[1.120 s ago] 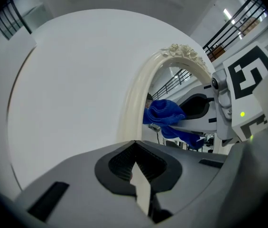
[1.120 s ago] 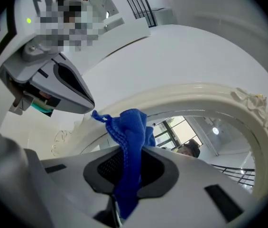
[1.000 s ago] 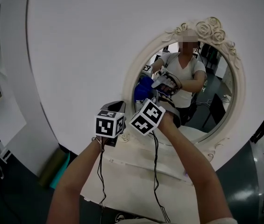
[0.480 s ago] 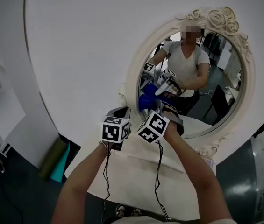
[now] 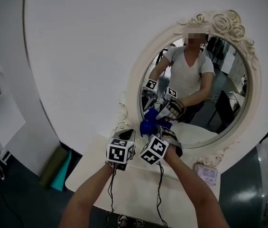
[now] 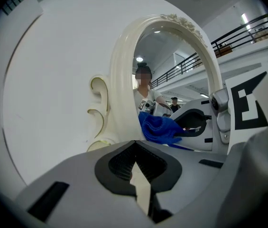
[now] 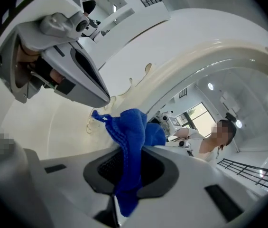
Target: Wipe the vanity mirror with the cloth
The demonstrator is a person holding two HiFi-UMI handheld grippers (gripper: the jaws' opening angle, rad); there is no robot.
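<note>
I have the right gripper [image 5: 156,128] clamped on the cloth [image 5: 148,126]; the blue fabric is pinched between its jaws with a loose bunch standing out past the tips, which suits me, since the cloth and not the plastic ought to meet the glass; in the right gripper view the cloth [image 7: 131,144] runs down through the jaws and spills forward toward the mirror. The cloth sits at the lower left of the vanity mirror [image 5: 228,80], just inside the cream frame [image 6: 119,80]; it meets its own reflection there, so I judge it touching the glass or very nearly so. The left gripper [image 5: 125,136] has its jaws closed together on nothing; I hold it low, just beside the right one, above the white worktop [image 5: 124,184] and near the frame's scrollwork [image 6: 98,108], where it keeps out of the wiping path. Most of the glass lies above and to the right, so I reckon much wiping remains.
</note>
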